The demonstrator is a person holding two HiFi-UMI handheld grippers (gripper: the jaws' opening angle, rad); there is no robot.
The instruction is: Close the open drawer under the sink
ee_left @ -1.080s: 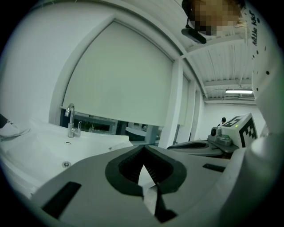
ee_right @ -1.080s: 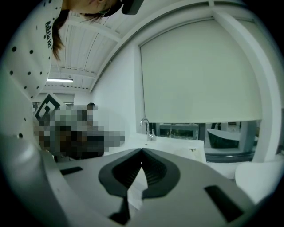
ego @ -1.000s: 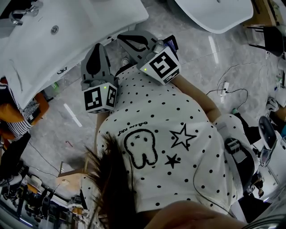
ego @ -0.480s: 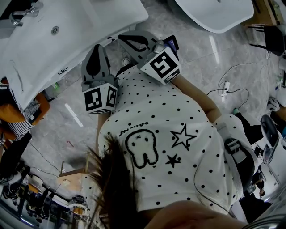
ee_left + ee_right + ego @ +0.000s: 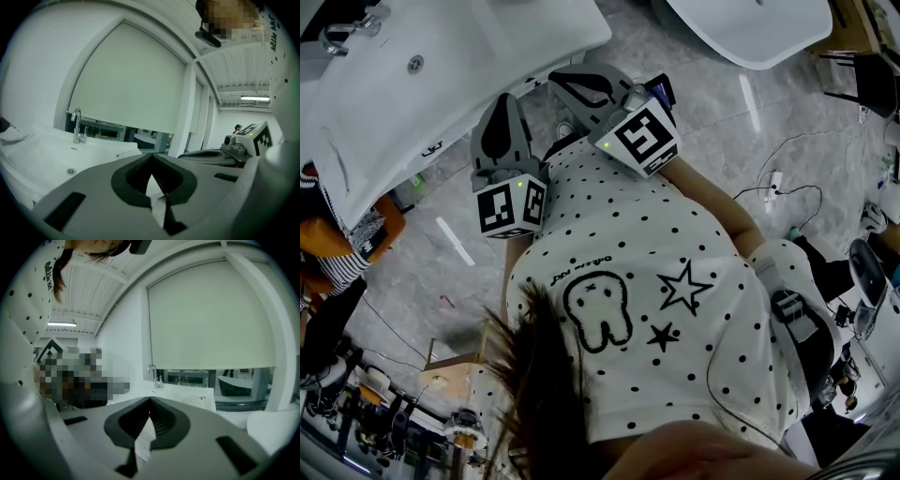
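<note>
The white sink (image 5: 441, 75) with its chrome faucet (image 5: 342, 28) fills the upper left of the head view. Below its front edge at the far left, orange and striped things (image 5: 347, 239) show; whether they lie in the open drawer I cannot tell. Both grippers are held close to a dotted white shirt and point toward the sink, short of it. The left gripper (image 5: 502, 97) is shut and holds nothing. Beside it, the right gripper (image 5: 555, 81) is also shut and holds nothing. The left gripper's (image 5: 151, 155) own view shows the basin (image 5: 51, 157) and faucet (image 5: 76, 124) beyond its meeting jaws. In its own view the right gripper's (image 5: 150, 399) jaws also meet.
A white bathtub (image 5: 750, 28) lies at the top right on the grey marble floor (image 5: 441, 281). Cables and a power strip (image 5: 773, 180) trail across the floor at right, near a dark chair (image 5: 862, 75). Cluttered equipment (image 5: 356, 403) sits at the lower left.
</note>
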